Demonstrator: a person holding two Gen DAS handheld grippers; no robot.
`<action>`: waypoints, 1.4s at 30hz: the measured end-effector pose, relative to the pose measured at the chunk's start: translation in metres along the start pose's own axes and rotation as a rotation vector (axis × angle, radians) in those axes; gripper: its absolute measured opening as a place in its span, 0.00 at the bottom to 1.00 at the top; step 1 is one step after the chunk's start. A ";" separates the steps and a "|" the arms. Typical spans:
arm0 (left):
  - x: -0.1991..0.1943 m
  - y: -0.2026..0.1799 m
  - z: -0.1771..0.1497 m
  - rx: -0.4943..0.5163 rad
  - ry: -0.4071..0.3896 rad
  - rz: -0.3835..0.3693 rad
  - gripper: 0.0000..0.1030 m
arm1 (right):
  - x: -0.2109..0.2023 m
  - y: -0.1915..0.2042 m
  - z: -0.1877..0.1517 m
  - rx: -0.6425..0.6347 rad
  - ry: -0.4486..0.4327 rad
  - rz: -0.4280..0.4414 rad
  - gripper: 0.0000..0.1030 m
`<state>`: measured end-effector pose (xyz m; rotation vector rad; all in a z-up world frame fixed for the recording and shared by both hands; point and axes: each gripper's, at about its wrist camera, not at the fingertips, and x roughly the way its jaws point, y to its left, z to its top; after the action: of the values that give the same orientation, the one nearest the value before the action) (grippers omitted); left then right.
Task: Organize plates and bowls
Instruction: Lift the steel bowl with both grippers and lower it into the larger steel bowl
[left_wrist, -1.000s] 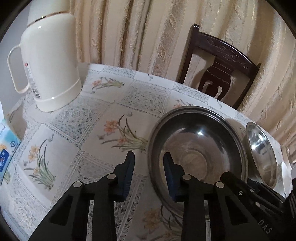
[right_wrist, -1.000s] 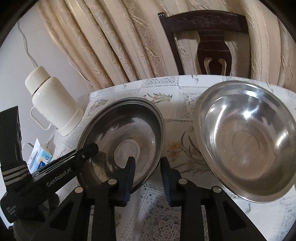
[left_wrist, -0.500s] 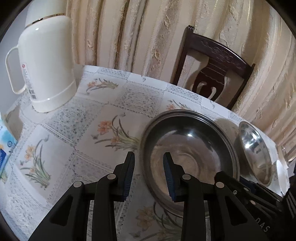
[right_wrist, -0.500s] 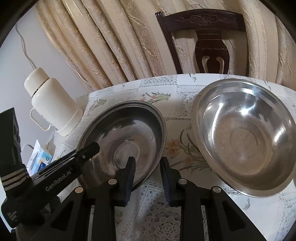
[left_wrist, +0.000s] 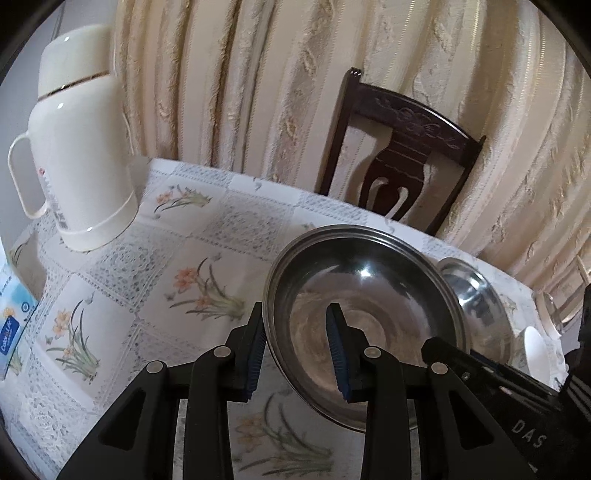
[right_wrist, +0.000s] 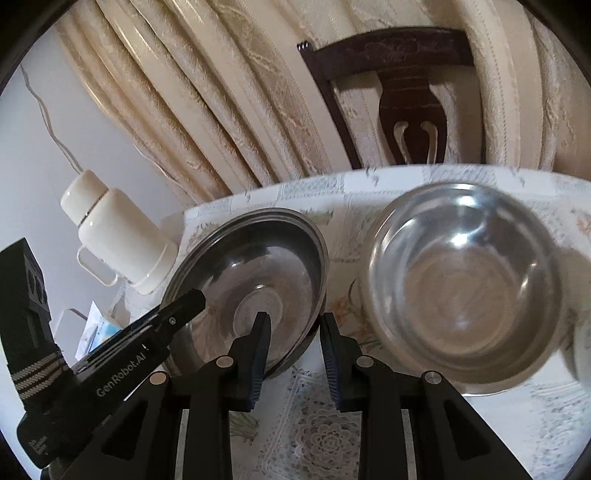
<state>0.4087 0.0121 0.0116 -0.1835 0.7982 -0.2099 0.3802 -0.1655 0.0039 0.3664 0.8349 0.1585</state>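
A cream curtain (left_wrist: 258, 92) hangs behind everything, and a dark wooden chair (left_wrist: 402, 155) stands against it at the far edge of the tabletop (left_wrist: 236, 221), which wears a cloth with squares of flowers and lace; on this tabletop a tall cream thermos jug (left_wrist: 77, 147) with a handle stands upright at the far left; beside the middle there is a dark steel bowl (left_wrist: 362, 295), its near rim gripped on two sides, and it looks tilted, with the near side off the cloth; to the right of it, just beside but apart, a shiny steel bowl (right_wrist: 461, 280) sits on the cloth; a blue and white packet (left_wrist: 11, 325) lies at the left edge; the left claw (left_wrist: 295, 350) is closed down on the left part of the dark bowl's rim, one finger outside and one inside the bowl; the right claw (right_wrist: 295, 354) is closed the same way on the right part of the same rim, with its left finger inside the bowl.
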 end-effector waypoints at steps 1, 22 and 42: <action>-0.001 -0.003 0.002 0.003 -0.005 -0.004 0.32 | -0.004 -0.001 0.002 -0.001 -0.009 -0.001 0.29; 0.026 -0.113 0.009 0.130 0.008 -0.117 0.32 | -0.048 -0.077 0.010 0.070 -0.103 -0.146 0.29; 0.062 -0.142 -0.007 0.204 0.018 -0.098 0.34 | -0.039 -0.117 0.006 0.131 -0.117 -0.206 0.29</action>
<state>0.4291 -0.1416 -0.0016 -0.0284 0.7811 -0.3841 0.3582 -0.2866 -0.0100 0.4056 0.7637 -0.1089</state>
